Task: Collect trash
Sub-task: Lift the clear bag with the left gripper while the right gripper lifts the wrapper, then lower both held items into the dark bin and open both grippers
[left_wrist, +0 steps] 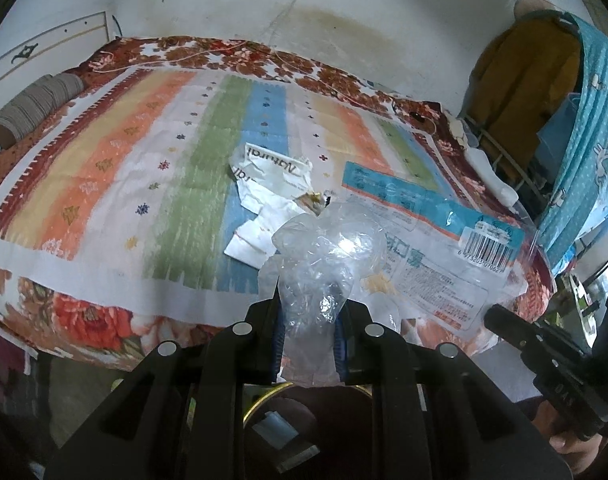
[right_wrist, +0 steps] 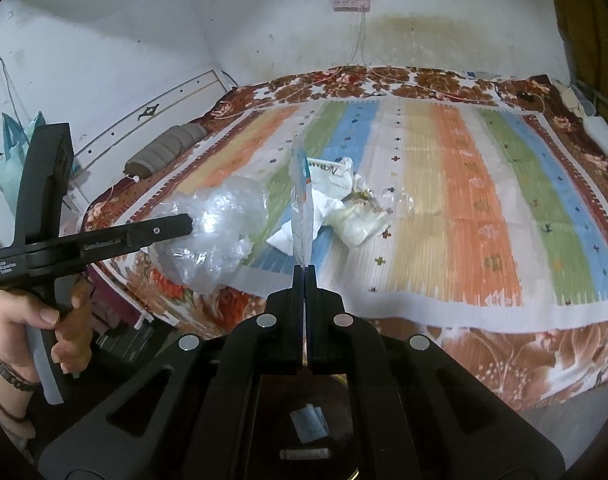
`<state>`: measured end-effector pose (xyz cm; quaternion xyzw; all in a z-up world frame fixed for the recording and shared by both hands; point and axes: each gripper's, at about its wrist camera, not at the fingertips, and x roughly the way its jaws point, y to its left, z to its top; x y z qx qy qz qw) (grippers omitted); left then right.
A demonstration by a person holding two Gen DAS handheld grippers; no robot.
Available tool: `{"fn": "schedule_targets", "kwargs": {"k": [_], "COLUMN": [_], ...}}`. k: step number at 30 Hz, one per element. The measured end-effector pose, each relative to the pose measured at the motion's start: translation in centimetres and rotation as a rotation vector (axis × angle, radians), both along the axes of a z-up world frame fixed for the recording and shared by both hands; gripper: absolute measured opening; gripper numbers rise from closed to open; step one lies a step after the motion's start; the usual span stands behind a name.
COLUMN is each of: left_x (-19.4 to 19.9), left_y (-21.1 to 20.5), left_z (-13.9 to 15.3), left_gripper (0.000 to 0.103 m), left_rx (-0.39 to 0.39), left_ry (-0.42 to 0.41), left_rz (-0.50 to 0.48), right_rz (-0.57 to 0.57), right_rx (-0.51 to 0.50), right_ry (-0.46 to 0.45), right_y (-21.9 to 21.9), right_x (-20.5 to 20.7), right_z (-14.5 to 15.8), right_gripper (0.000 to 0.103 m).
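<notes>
My left gripper [left_wrist: 309, 312] is shut on a crumpled clear plastic bag [left_wrist: 327, 248] that bulges up between its fingers. From the right wrist view the same gripper [right_wrist: 186, 222] and bag [right_wrist: 216, 232] show at the left, held by a hand over the bed's near edge. My right gripper [right_wrist: 304, 270] is shut on a flat blue-and-white packet [right_wrist: 302, 208], seen edge-on. That packet [left_wrist: 443, 240], with a barcode, hangs from the right gripper [left_wrist: 493, 314]. On the striped bedspread [right_wrist: 463, 208] lie a white paper bag [left_wrist: 272, 172], tissues [left_wrist: 248, 240] and a cream wrapper [right_wrist: 359, 220].
A dark round bin with a gold rim [left_wrist: 260, 404] sits below both grippers, with a bluish scrap [right_wrist: 307, 424] inside. A grey bolster [left_wrist: 32, 108] lies at the bed's far left. Hanging clothes and a blue curtain [left_wrist: 591, 120] stand to the right. Cables run along the wall side.
</notes>
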<state>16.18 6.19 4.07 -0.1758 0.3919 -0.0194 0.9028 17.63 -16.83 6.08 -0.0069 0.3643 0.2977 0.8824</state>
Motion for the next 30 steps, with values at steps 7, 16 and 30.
{"fn": "schedule_targets", "kwargs": {"k": [7, 16, 30], "left_x": [-1.9, -4.1, -7.9], "left_y": [-1.3, -1.8, -3.6], "left_z": [-0.5, -2.4, -5.0], "left_gripper": [0.019, 0.019, 0.02], "left_rx": [-0.001, -0.071, -0.023], "left_ry": [-0.009, 0.035, 0.088], "left_rz": [-0.014, -0.011, 0.028], "right_rz": [-0.011, -0.022, -0.011], "right_rx": [0.007, 0.012, 0.01], "right_ry": [0.026, 0.069, 0.229], "right_y": [-0.6, -1.4, -2.0], "right_x": [-2.2, -4.5, -7.8], "right_z": [-1.2, -3.0, -6.7], "right_gripper": [0.0, 0.0, 0.0]}}
